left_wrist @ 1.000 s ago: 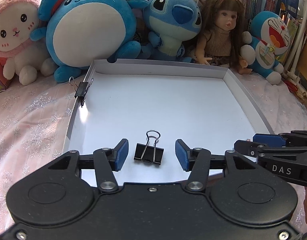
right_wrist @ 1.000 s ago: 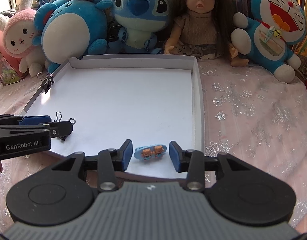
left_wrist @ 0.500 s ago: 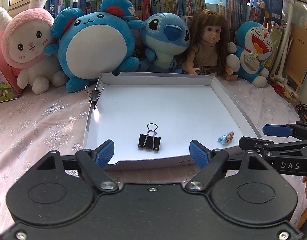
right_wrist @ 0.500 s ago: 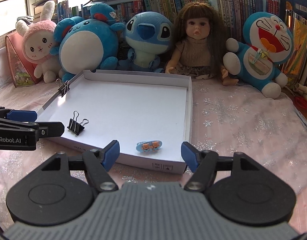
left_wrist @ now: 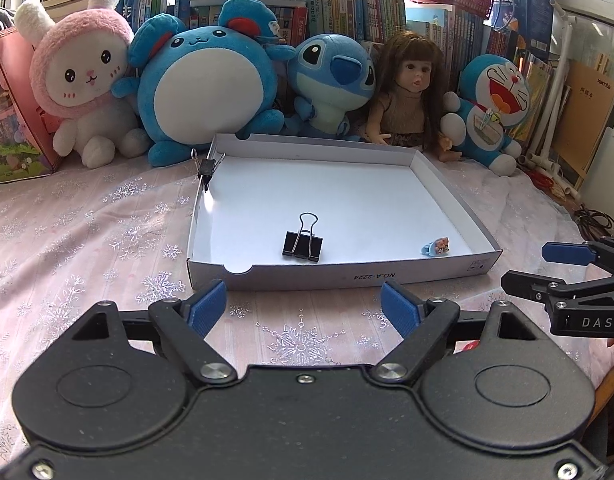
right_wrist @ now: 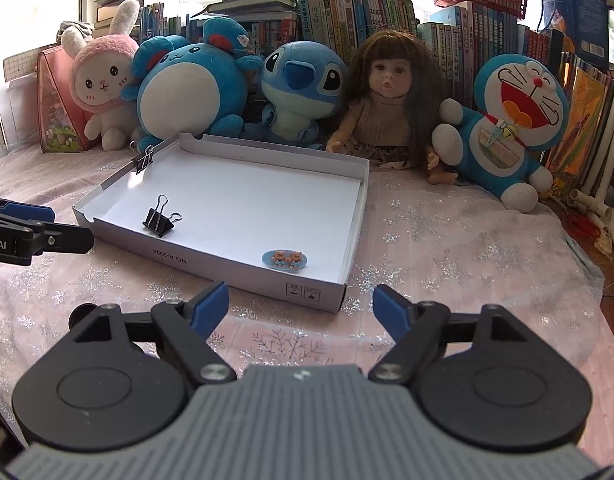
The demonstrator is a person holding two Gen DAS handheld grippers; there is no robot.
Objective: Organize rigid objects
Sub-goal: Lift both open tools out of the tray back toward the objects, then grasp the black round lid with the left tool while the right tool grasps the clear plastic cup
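I'm keeping my left gripper (left_wrist: 303,306) wide and empty; my right gripper's (right_wrist: 301,306) jaws are opening, nothing between, facing the box (right_wrist: 243,270).

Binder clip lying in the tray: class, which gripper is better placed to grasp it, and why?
Probably left. The left gripper faces the binder clip squarely, jaws open and empty. The right gripper, jaws opening and empty, faces the blue hair clip instead.
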